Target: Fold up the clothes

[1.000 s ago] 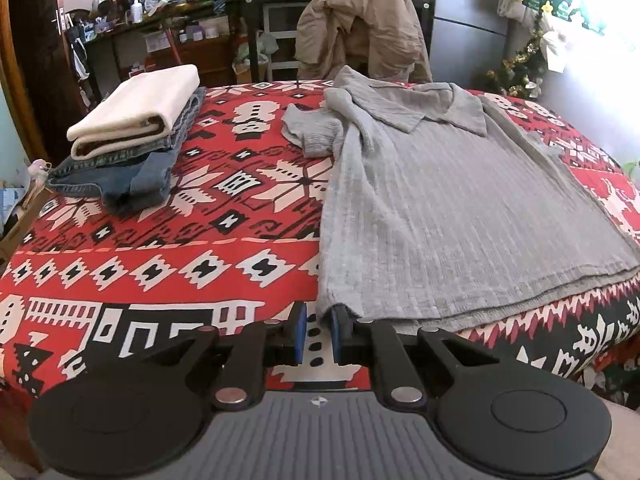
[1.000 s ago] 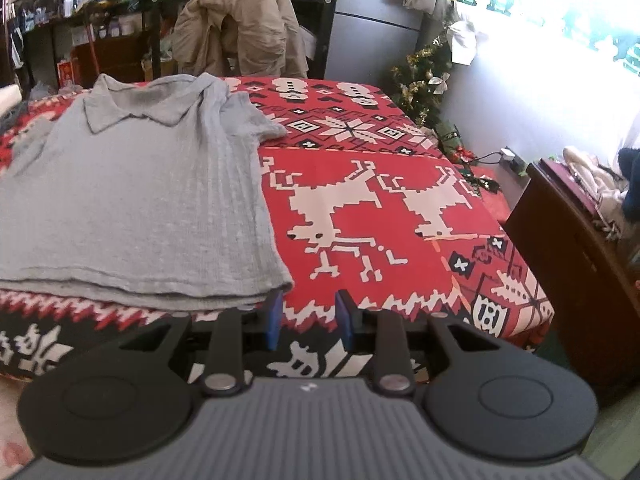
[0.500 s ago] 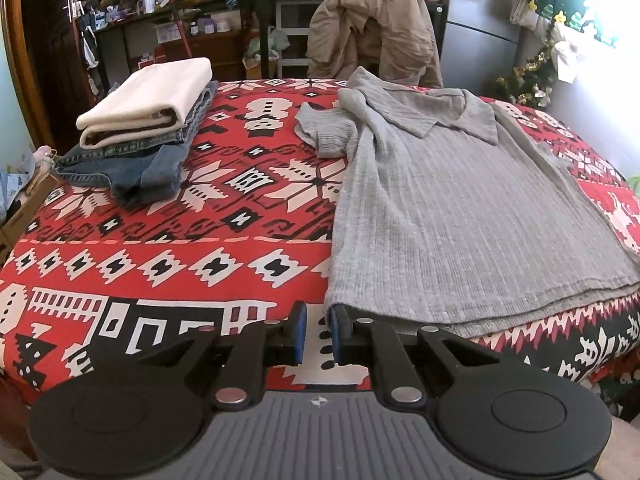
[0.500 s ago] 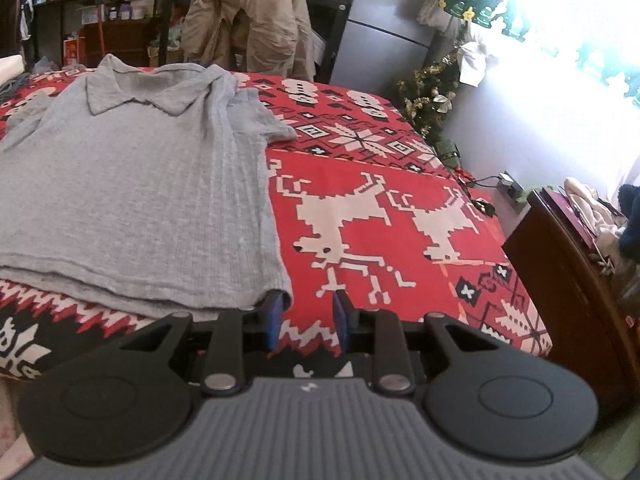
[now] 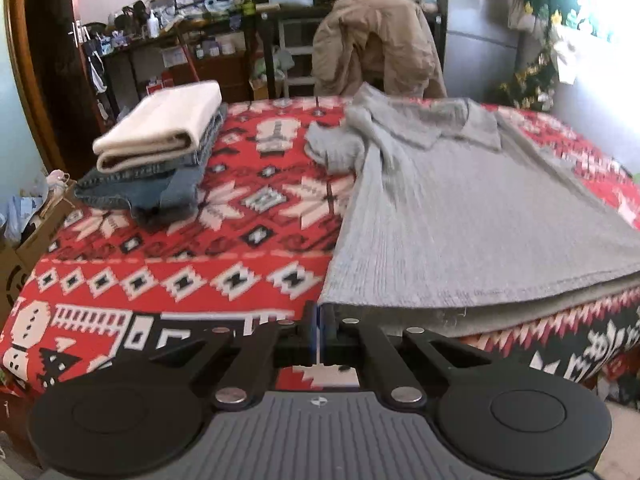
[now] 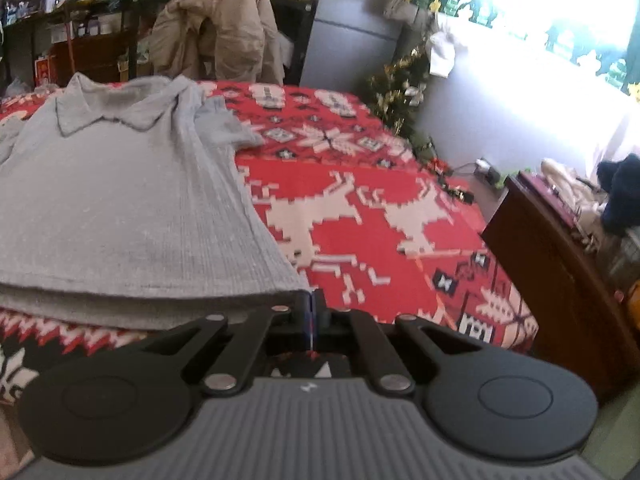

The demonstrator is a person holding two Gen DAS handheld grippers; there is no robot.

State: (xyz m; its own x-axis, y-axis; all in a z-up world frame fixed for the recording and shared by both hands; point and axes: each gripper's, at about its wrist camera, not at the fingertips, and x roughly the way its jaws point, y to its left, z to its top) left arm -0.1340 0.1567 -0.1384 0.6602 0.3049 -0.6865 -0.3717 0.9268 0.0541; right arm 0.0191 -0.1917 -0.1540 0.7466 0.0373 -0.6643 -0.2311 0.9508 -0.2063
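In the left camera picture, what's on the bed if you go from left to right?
Folded jeans with a folded cream cloth on top → bare red patterned blanket → grey collared shirt lying flat.

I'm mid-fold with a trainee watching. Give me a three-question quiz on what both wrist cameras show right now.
1. True or false: the left gripper is shut at the near-left hem corner of the grey ribbed collared shirt.
2. What lies on top of the folded blue denim jeans? A) a folded cream cloth B) a red towel C) nothing
3. Fill in: the right gripper is shut at the shirt's near-____ hem corner.

Key: 1 true. 2 A, the folded cream cloth. 3 right.
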